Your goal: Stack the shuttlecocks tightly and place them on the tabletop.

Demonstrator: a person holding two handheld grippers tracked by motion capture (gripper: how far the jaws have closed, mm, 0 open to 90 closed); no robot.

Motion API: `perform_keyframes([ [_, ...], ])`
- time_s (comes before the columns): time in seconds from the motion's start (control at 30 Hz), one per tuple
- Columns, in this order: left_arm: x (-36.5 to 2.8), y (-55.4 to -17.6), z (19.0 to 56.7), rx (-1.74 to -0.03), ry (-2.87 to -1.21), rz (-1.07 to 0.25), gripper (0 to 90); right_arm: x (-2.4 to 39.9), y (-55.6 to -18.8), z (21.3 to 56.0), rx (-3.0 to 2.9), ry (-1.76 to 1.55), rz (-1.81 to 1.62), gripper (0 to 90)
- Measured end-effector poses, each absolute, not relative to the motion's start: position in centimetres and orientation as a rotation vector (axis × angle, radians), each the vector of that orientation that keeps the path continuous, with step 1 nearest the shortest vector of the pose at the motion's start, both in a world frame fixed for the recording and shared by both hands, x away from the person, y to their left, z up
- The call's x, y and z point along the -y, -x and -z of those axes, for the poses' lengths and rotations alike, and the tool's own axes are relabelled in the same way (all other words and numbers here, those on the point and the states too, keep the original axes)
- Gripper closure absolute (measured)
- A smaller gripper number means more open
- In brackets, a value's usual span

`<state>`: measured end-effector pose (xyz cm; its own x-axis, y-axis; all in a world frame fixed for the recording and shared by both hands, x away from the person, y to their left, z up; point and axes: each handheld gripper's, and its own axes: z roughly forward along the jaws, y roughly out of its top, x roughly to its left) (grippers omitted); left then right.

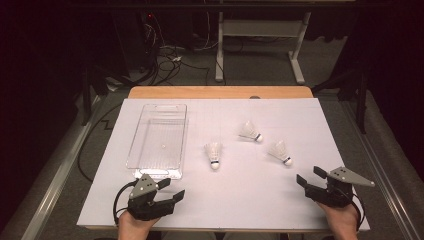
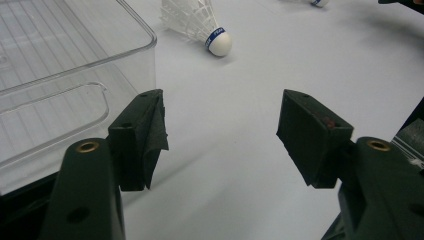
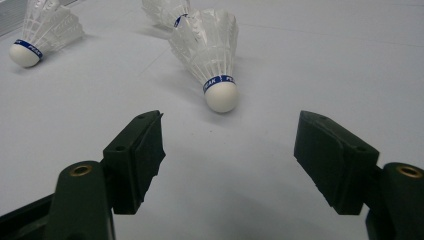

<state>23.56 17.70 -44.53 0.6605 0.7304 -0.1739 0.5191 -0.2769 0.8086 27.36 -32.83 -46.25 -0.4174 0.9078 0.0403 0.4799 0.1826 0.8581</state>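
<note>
1. High view shows the start of the job: three shuttlecocks lie loose on the white tabletop point(image 1: 250, 195) and the clear bin point(image 1: 182, 131) at the left holds none, so I judge that no pick-up has begun
2. Left gripper point(image 1: 170, 192) sits at the near edge just beside the bin's near end, fingers spread wide with nothing between them; right gripper point(image 1: 311, 176) sits at the near right, fingers equally wide and holding nothing
3. Nearest shuttlecock point(image 1: 280, 151) lies on its side just ahead of the right gripper, cork tip towards it; the middle one point(image 1: 213, 154) and the far one point(image 1: 250, 132) lie apart from it
4. Next move likely calls for the right gripper to go forward and close gently round the cork, not the skirt
5. Skirts are white, ribbed and feathery, flaring into cones; corks are smooth, round and white with a blue band. Bin is glossy, see-through plastic with ridged floor and moulded handles
</note>
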Motion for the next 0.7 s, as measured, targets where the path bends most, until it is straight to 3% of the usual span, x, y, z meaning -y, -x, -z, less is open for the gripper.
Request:
perform_keyframes([
  [0.7, -14.0, -24.6, 44.9, -0.907, -2.064, -0.271, 36.2, 32.7, -27.4, 46.3, -1.986, -1.299, -1.156, 28.5],
])
